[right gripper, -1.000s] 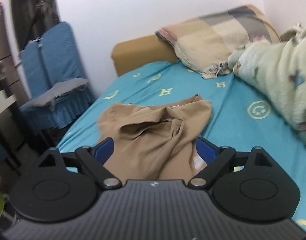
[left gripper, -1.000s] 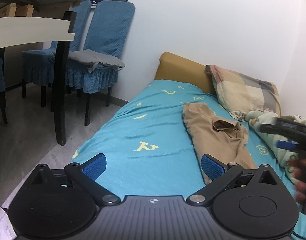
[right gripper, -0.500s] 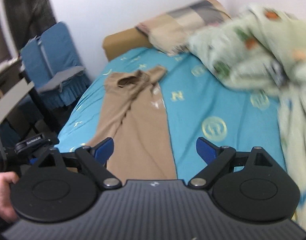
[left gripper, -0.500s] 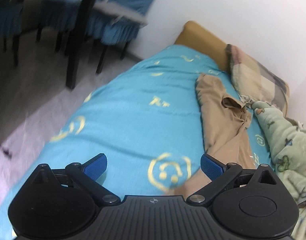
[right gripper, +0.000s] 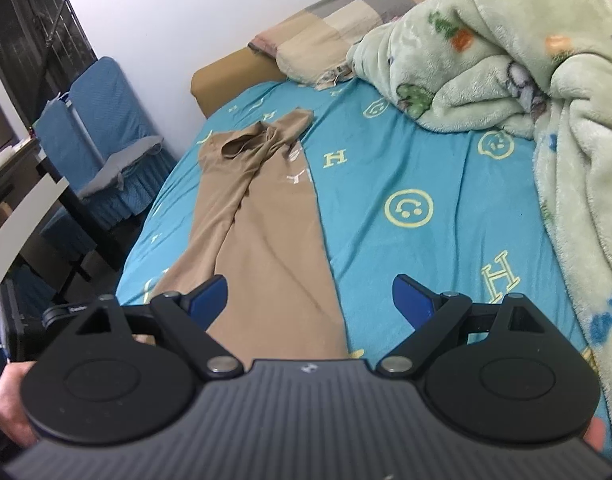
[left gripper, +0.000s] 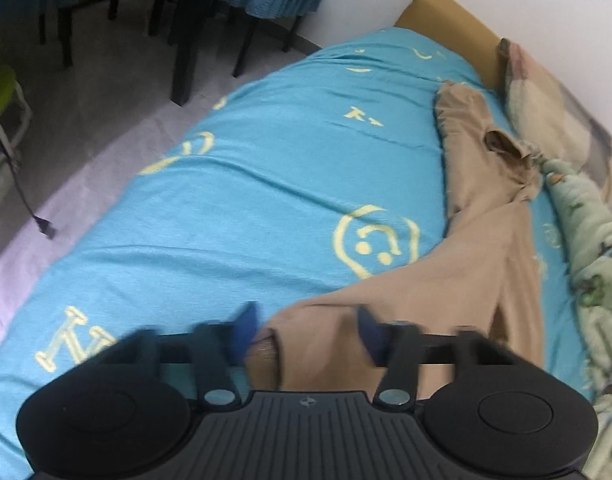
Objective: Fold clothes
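- Left gripper (left gripper: 306,332) blurred; fingers partly apart around shirt (left gripper: 489,248) hem, grip probably not made.
- Right gripper (right gripper: 309,300) wide open, empty, above shirt.
- Hem hidden under both.

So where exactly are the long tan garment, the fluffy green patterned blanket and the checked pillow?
Long tan garment (right gripper: 266,240): right wrist view, on its flat middle.
Fluffy green patterned blanket (right gripper: 485,52): right wrist view, on its bunched top.
Checked pillow (right gripper: 337,20): right wrist view, on its face.
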Action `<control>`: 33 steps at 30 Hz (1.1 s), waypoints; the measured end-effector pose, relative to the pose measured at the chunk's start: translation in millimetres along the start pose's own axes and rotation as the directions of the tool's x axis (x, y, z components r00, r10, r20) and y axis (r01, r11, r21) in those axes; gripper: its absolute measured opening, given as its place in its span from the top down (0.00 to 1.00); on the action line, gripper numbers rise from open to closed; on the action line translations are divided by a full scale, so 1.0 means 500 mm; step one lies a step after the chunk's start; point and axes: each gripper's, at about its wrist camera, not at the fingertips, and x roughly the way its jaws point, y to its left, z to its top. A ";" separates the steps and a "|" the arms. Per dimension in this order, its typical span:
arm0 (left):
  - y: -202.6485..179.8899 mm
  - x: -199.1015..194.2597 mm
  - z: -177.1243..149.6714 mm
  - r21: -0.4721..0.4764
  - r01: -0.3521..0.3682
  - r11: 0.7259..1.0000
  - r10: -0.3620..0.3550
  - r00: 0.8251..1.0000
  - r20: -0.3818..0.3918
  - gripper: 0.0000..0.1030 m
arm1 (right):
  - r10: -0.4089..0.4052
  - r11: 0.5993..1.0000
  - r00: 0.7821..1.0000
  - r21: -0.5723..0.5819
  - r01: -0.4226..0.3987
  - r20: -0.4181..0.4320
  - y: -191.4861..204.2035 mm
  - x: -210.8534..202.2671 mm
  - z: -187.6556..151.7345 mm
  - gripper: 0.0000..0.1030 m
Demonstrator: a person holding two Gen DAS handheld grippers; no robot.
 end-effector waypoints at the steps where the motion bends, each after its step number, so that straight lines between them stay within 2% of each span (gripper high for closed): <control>1: 0.000 -0.003 -0.002 0.004 -0.007 1.000 0.007 1.000 -0.001 0.89 | 0.004 1.000 1.000 0.006 -0.004 -0.004 -0.002 0.000 0.001 0.12; 2: -0.001 -0.007 -0.004 0.009 -0.015 1.000 0.015 1.000 -0.003 0.93 | 0.008 1.000 1.000 0.011 -0.008 -0.007 -0.004 0.000 0.001 0.12; 5: -0.006 -0.025 -0.010 0.029 -0.031 0.999 0.031 0.999 0.008 0.95 | 0.021 0.999 1.000 0.034 -0.021 0.004 -0.014 -0.009 0.003 0.12; 8: -0.037 -0.094 -0.020 0.102 -0.017 0.995 0.006 0.994 0.109 0.96 | 0.026 0.998 1.000 0.059 -0.027 0.014 -0.028 -0.018 0.006 0.12; 10: -0.077 -0.158 -0.047 0.215 -0.009 0.977 -0.036 0.978 0.206 0.96 | 0.030 0.996 0.999 0.082 -0.032 0.018 -0.039 -0.022 0.008 0.12; 11: -0.101 -0.190 -0.066 0.285 -0.008 0.959 -0.065 0.967 0.248 0.96 | 0.032 0.995 0.999 0.095 -0.034 0.020 -0.046 -0.024 0.010 0.12; 13: -0.153 -0.248 -0.119 0.436 -0.005 0.900 -0.139 0.944 0.298 0.96 | 0.040 0.991 0.999 0.123 -0.044 0.029 -0.058 -0.027 0.014 0.12; 15: -0.199 -0.288 -0.178 0.562 0.025 0.827 -0.219 0.934 0.281 0.96 | 0.046 0.989 0.998 0.140 -0.051 0.040 -0.066 -0.030 0.017 0.12; 17: -0.237 -0.300 -0.229 0.645 0.068 0.761 -0.271 0.937 0.222 0.96 | 0.043 0.988 0.998 0.146 -0.049 0.044 -0.072 -0.031 0.020 0.12; 19: -0.268 -0.291 -0.273 0.696 0.099 0.711 -0.285 0.946 0.157 0.96 | 0.040 0.988 0.998 0.150 -0.047 0.046 -0.078 -0.030 0.022 0.12; 22: -0.290 -0.245 -0.311 0.712 0.155 0.684 -0.269 0.962 0.049 0.96 | 0.034 0.987 0.999 0.153 -0.039 0.037 -0.084 -0.027 0.021 0.12; 24: -0.286 -0.213 -0.322 0.713 0.175 0.679 -0.248 0.969 -0.002 0.96 | 0.031 0.988 0.999 0.153 -0.034 0.024 -0.087 -0.023 0.020 0.12; 26: -0.274 -0.188 -0.317 0.689 0.219 0.691 -0.238 0.969 -0.069 0.93 | 0.032 0.988 0.999 0.151 -0.033 0.008 -0.089 -0.018 0.018 0.12; 28: -0.254 -0.176 -0.298 0.646 0.254 0.720 -0.252 0.963 -0.098 0.87 | 0.030 0.989 1.000 0.145 -0.029 0.001 -0.085 -0.016 0.016 0.12; 30: -0.236 -0.175 -0.272 0.599 0.276 0.752 -0.273 0.957 -0.099 0.70 | 0.026 0.990 1.000 0.139 -0.025 -0.003 -0.080 -0.013 0.014 0.12; 33: -0.221 -0.175 -0.232 0.537 0.289 0.792 -0.287 0.954 -0.090 0.60 | 0.021 0.991 1.000 0.130 -0.019 -0.010 -0.072 -0.010 0.010 0.12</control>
